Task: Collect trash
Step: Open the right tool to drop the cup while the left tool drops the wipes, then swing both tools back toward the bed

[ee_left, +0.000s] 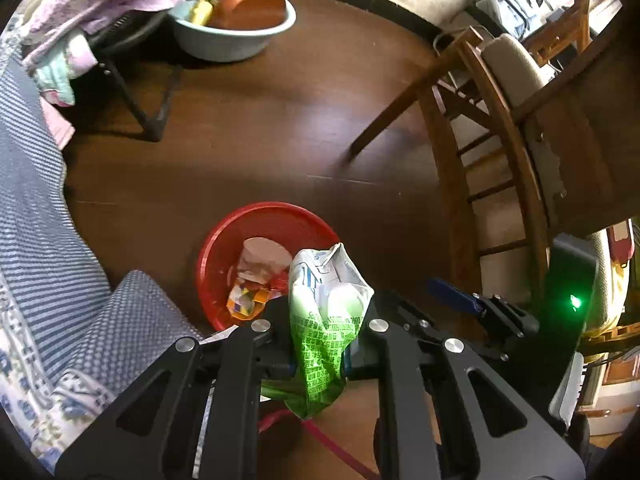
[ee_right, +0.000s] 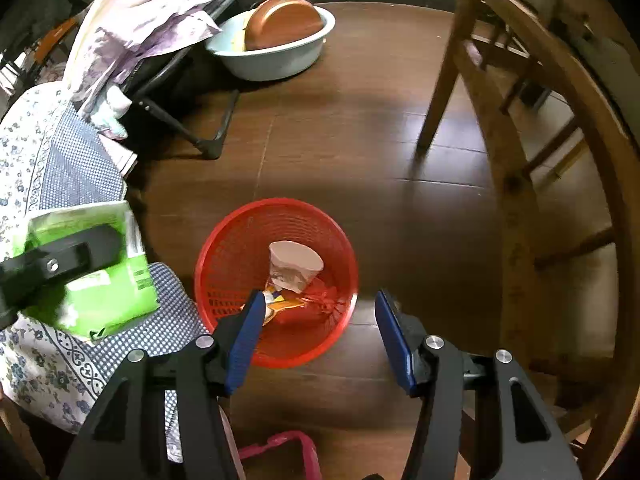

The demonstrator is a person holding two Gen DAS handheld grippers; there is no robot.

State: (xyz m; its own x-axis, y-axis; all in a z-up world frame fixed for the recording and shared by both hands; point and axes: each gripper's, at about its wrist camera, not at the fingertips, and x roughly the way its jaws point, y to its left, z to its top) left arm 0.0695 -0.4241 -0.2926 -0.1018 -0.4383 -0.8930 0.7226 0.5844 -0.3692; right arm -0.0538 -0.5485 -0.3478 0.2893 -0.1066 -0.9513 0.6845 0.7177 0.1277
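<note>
Trash already lies in the red mesh basket (ee_right: 276, 280) on the dark wooden floor (ee_right: 360, 152): a crumpled white paper cup (ee_right: 295, 265), a red wrapper (ee_right: 316, 300) and an orange-and-yellow packet (ee_left: 245, 300). Left gripper (ee_left: 320, 360) stands narrow, its jaws pinched on a crushed green-and-white carton (ee_left: 324, 312), which hangs above the near right edge of the basket in the left wrist view. In the right wrist view that same carton sits to the left of the basket, over a blue patterned cloth (ee_right: 72, 168). Right gripper (ee_right: 320, 336) is parted wide with nothing between its blue pads (ee_right: 394, 340), poised over the near rim of the basket; its left pad overlaps the rim. Far off, a pale blue basin (ee_right: 276, 60) holds a brown bowl (ee_right: 282, 26), and a wooden chair (ee_right: 520, 128) stands at the right
</note>
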